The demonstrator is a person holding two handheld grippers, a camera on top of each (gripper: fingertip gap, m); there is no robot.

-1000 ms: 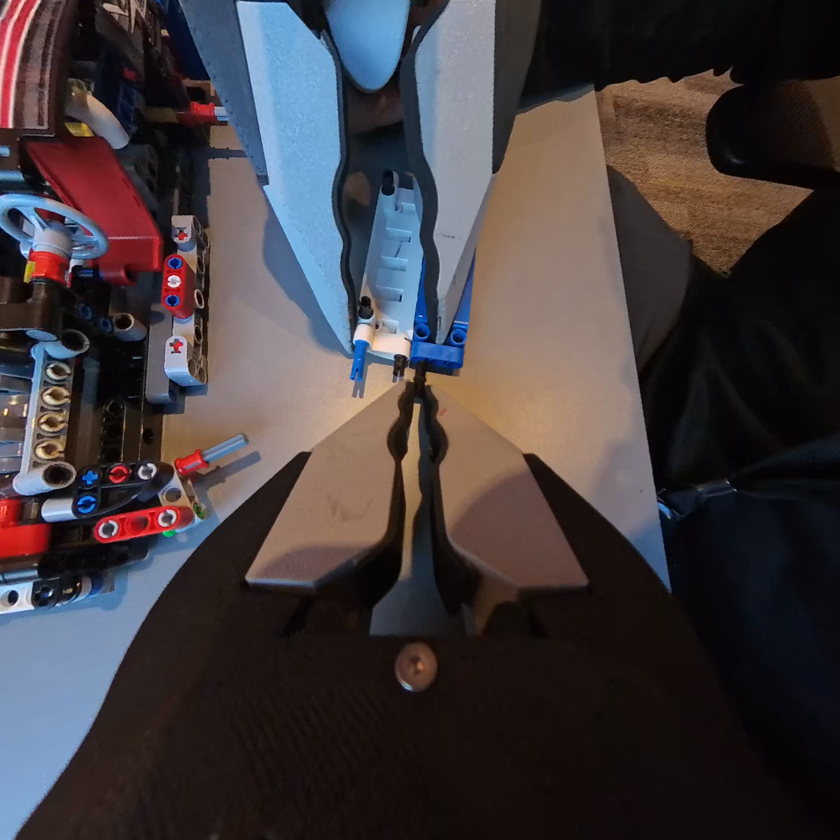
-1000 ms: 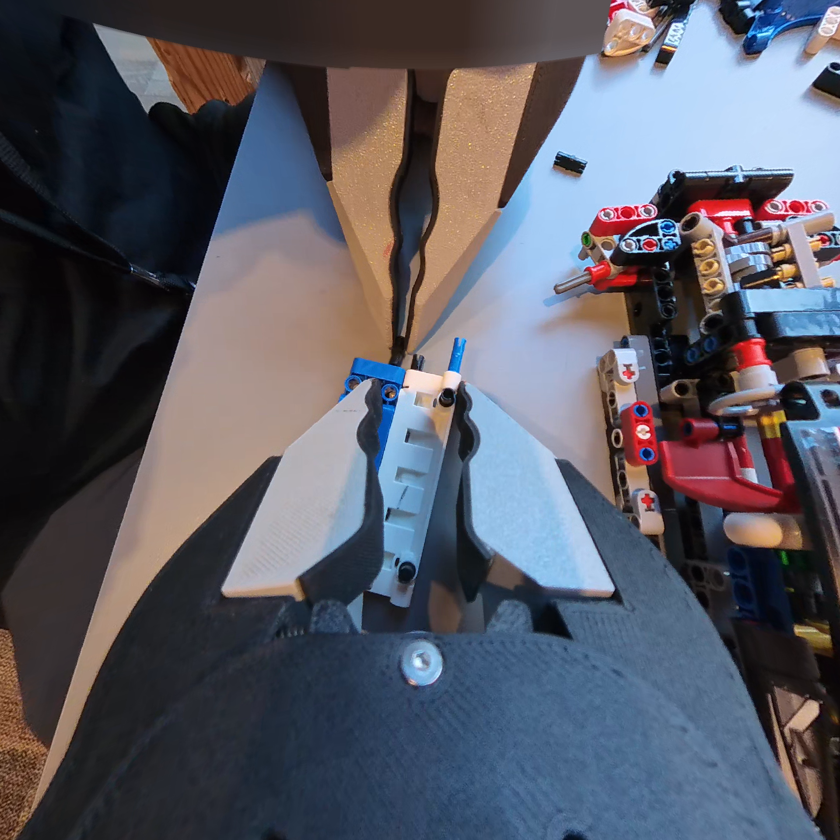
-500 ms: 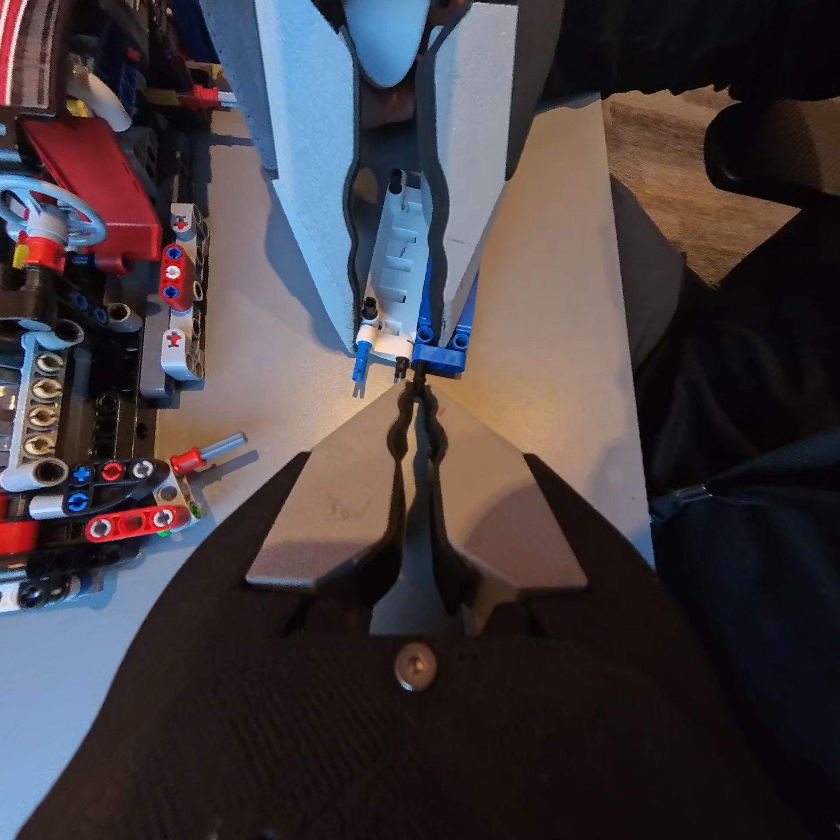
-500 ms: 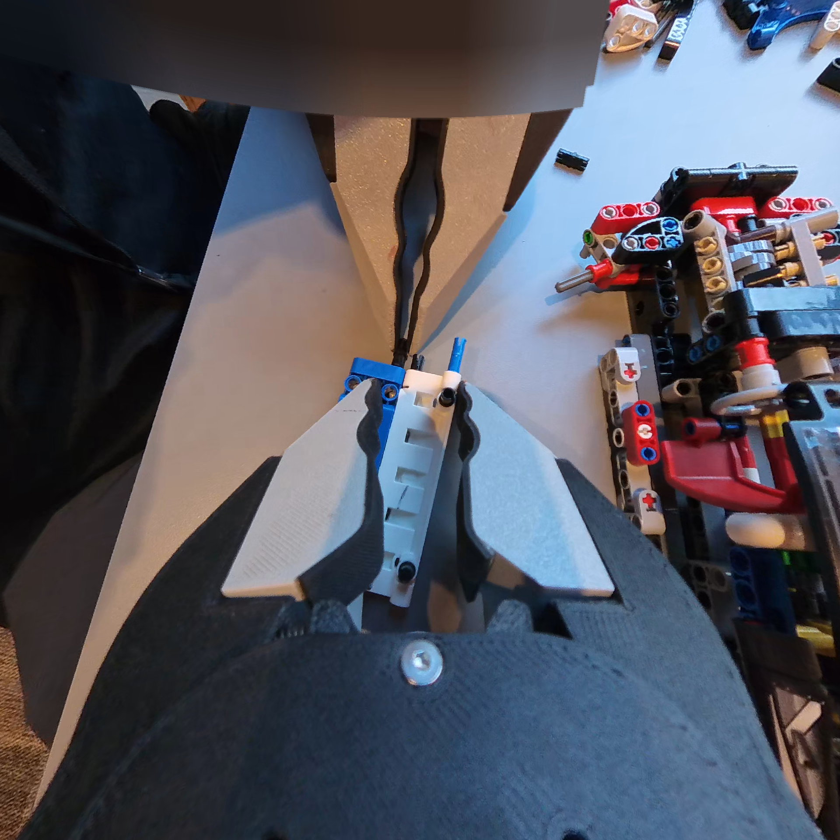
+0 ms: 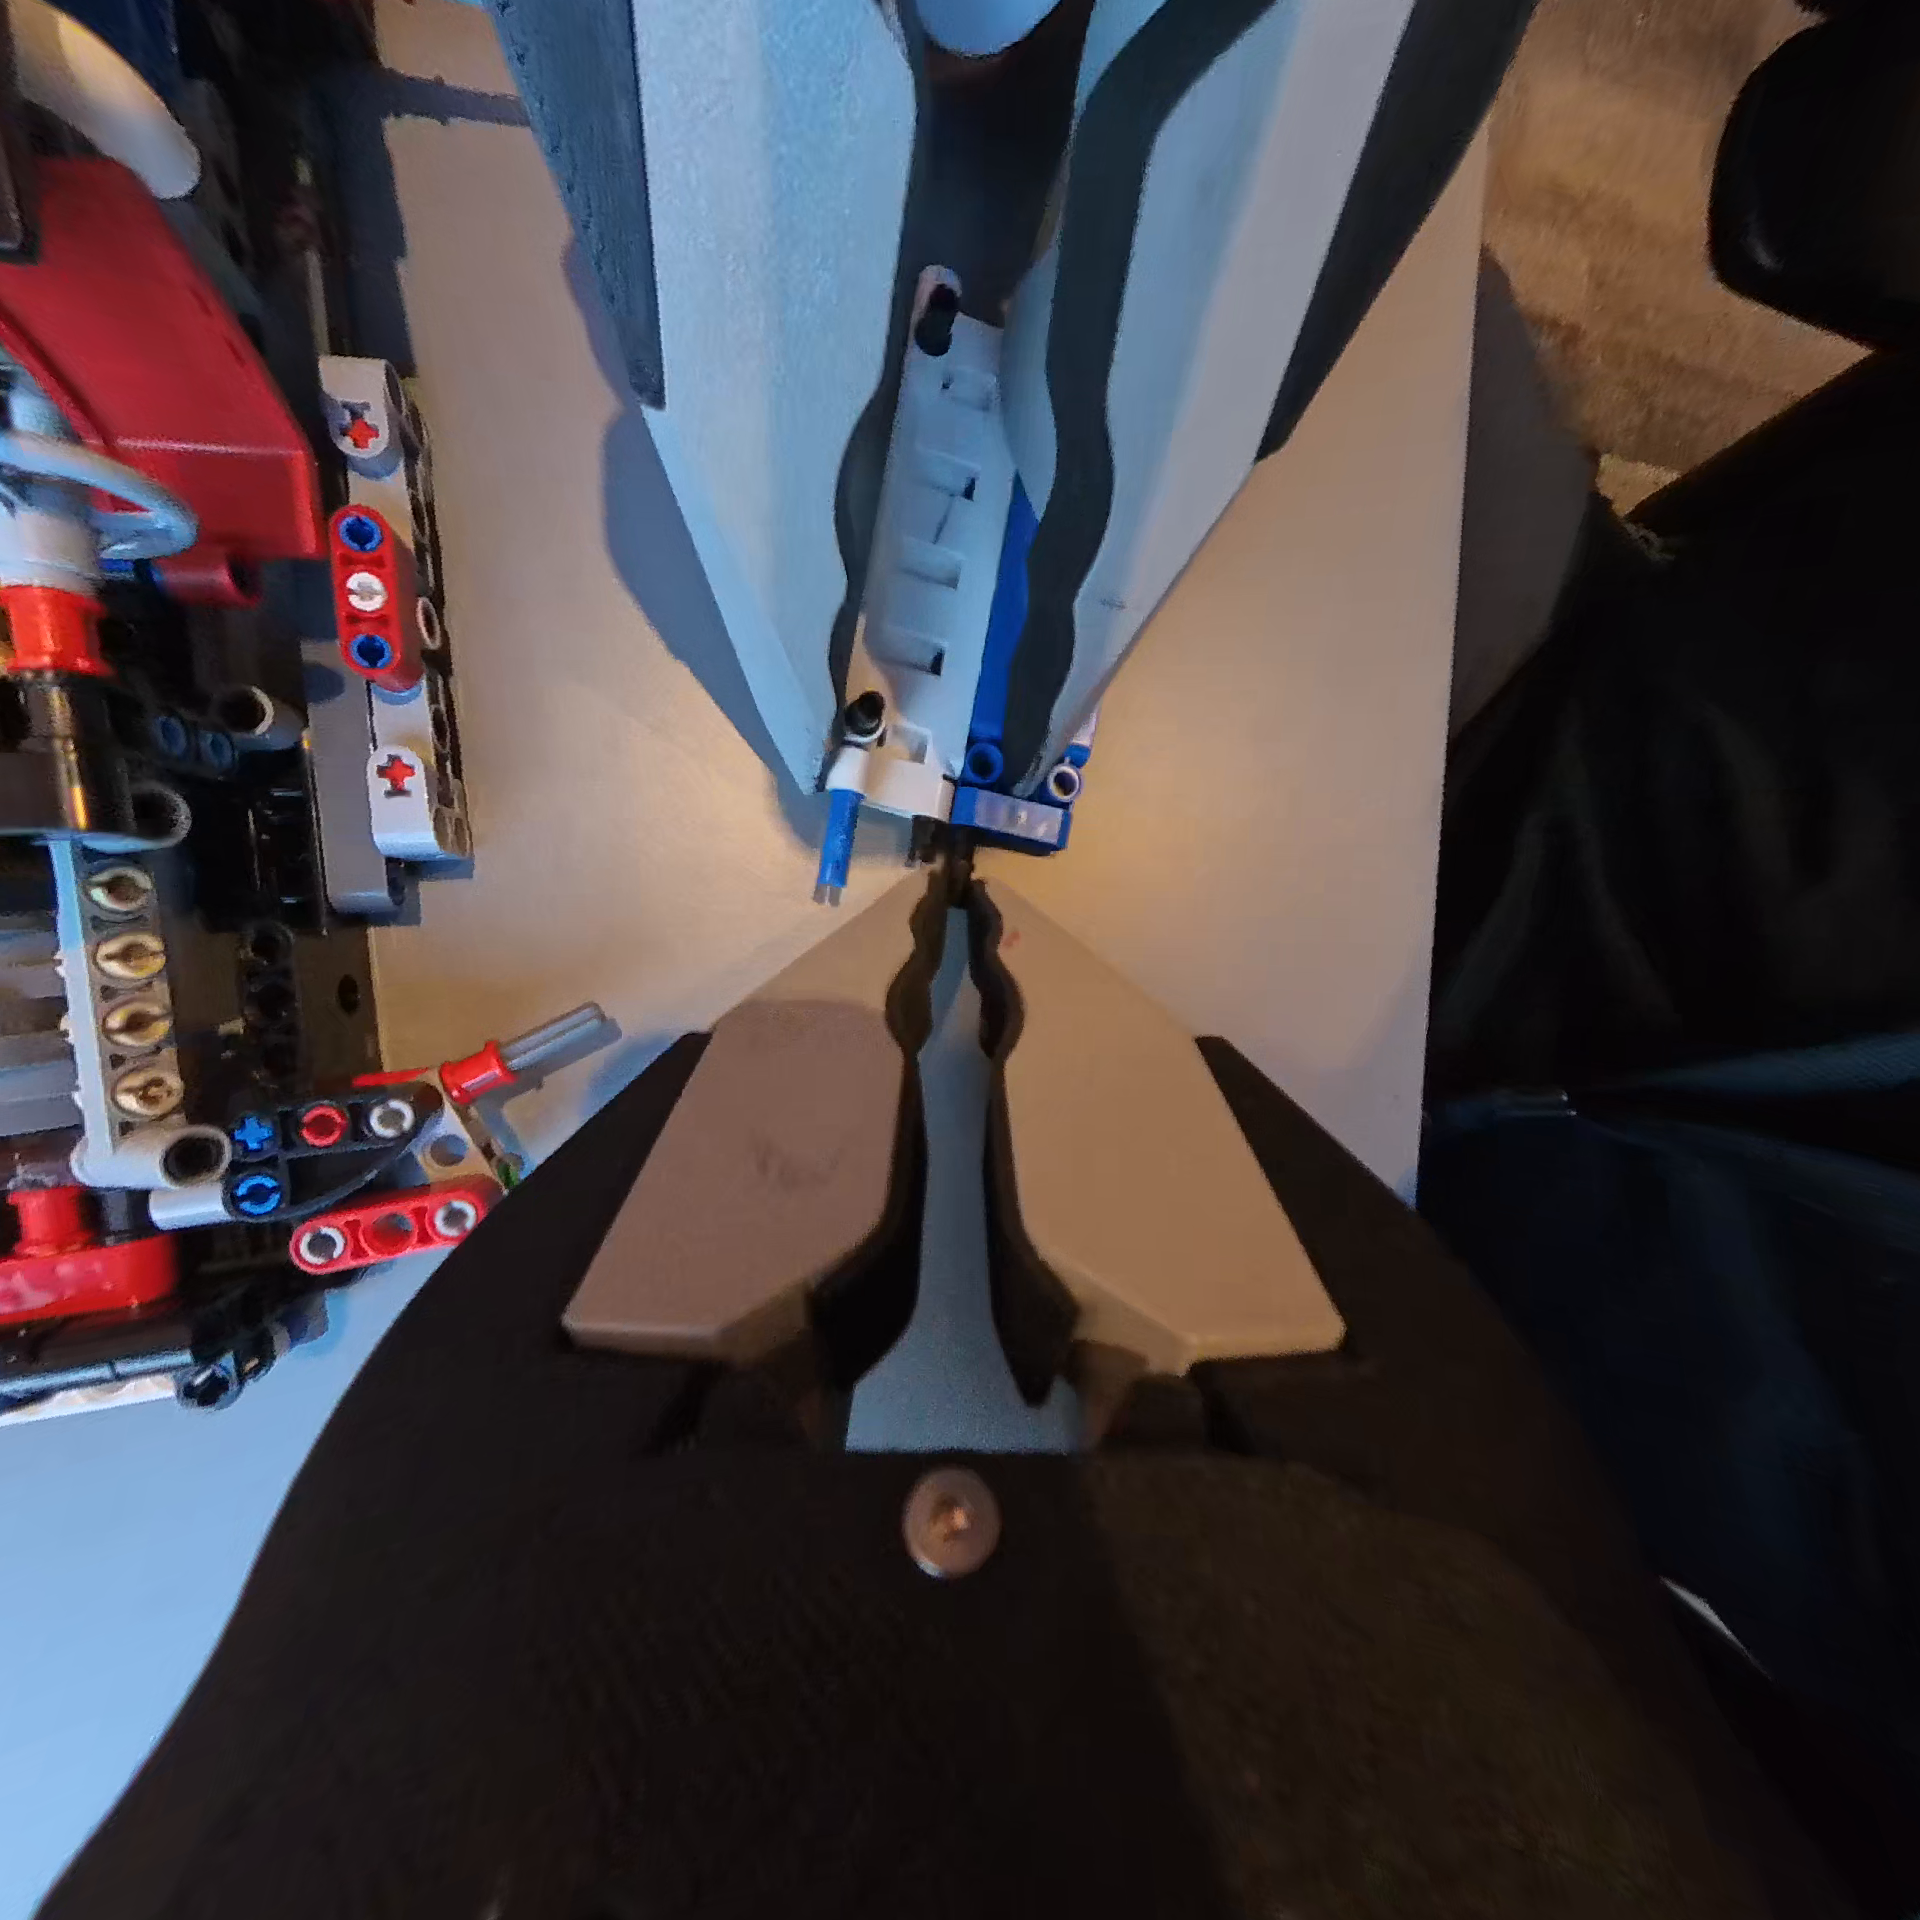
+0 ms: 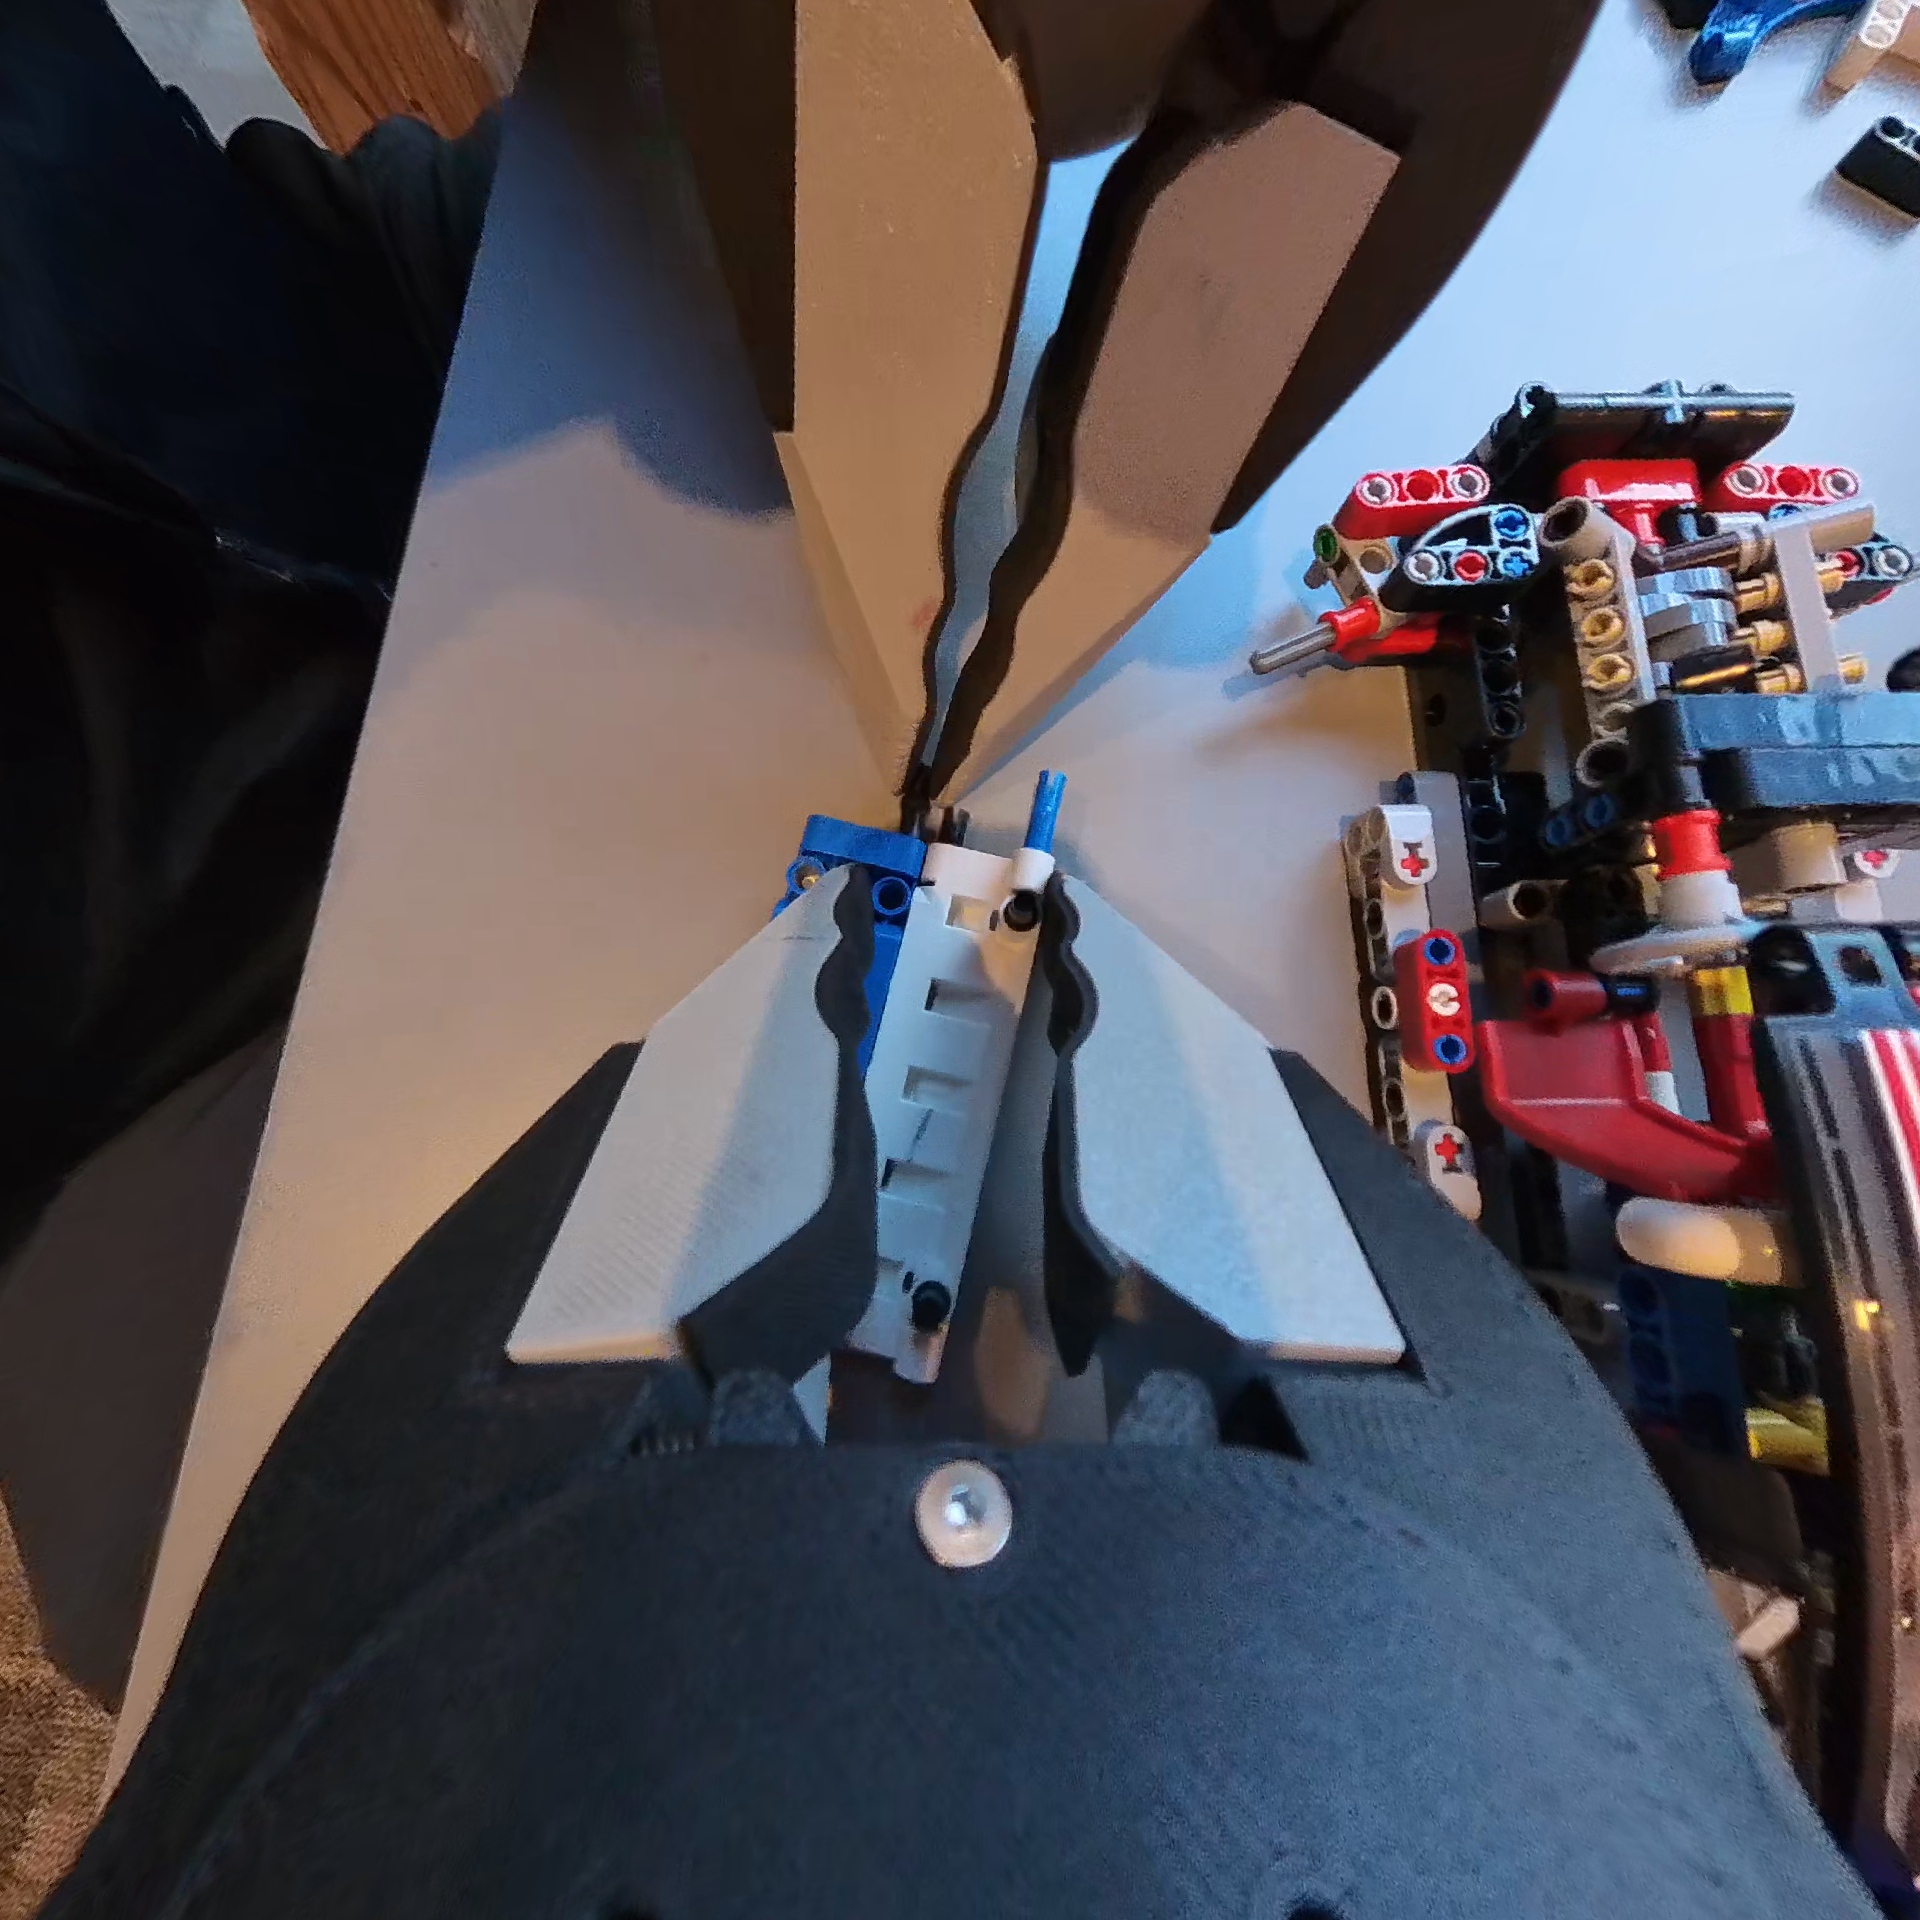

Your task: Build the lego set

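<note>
Since the earlier frames our two grippers have closed in on each other: the opposite gripper fills more of each wrist view, and the left one now leans across the right wrist view. Grip unchanged. Our right gripper (image 6: 940,883) is clamped on the white-and-blue subassembly (image 6: 935,1049), held just above the tabletop (image 6: 582,727) near its front edge; a white slotted panel sits beside a blue beam (image 5: 1013,816), with a blue axle pin (image 5: 836,847) sticking out of the front end. Our left gripper (image 5: 951,883) has its fingers pinched together on a small black pin (image 5: 948,854), tip touching the front end of the subassembly where white meets blue. We can't tell whether the pin is seated. Partly built Technic car (image 6: 1662,883) stands on the tabletop well to one side: red panels, grey and black beams, grey steering wheel (image 5: 94,499). Loose blue and black parts lie farther back (image 6: 1756,31). Beyond the tabletop edge, dark clothing (image 5: 1662,935).
</note>
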